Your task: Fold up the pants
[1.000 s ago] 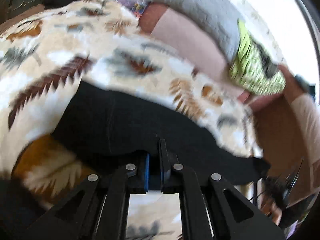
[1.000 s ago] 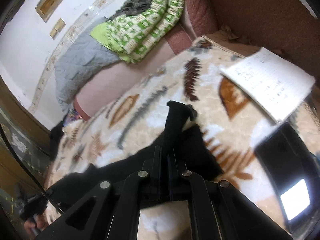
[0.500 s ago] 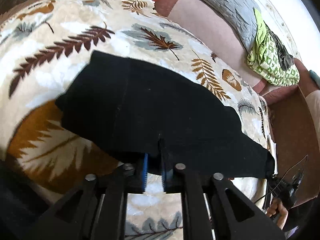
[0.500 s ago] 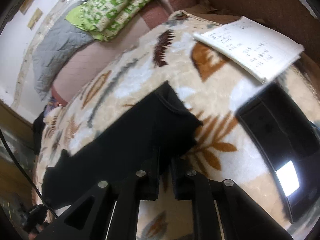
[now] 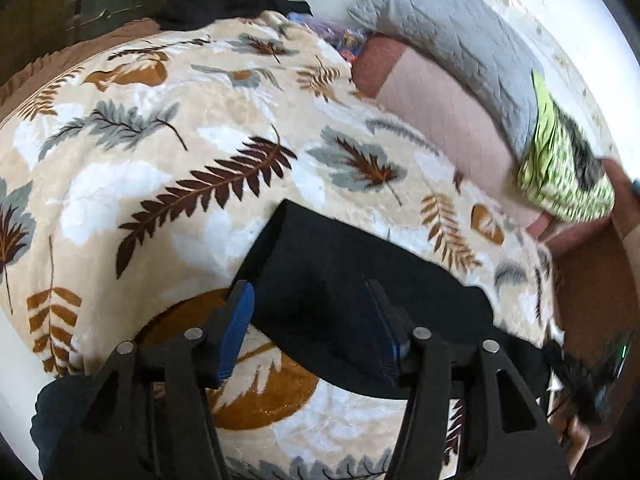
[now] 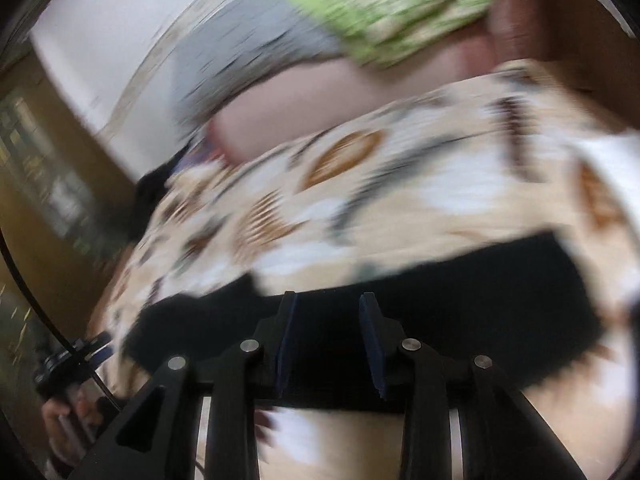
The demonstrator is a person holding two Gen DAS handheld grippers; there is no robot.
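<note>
My left gripper (image 5: 310, 330) stands wide, my right gripper (image 6: 327, 340) narrower; both have just been opening, pads clear of cloth. The pants (image 5: 360, 304) lie as a flat black slab on the blanket (image 5: 160, 160), under and just beyond my fingertips, nothing held. The risk, as I judge it — a pad snags the top layer as I draw away, dragging the fold open; the plush blanket could also ruck underneath. The right view is blurred — its edges are unclear.

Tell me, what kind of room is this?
Probably a bedroom or living room at home: a leaf-patterned blanket covers a bed or sofa, a grey quilt and green bedding sit at the back, with black pants laid out for folding.
</note>
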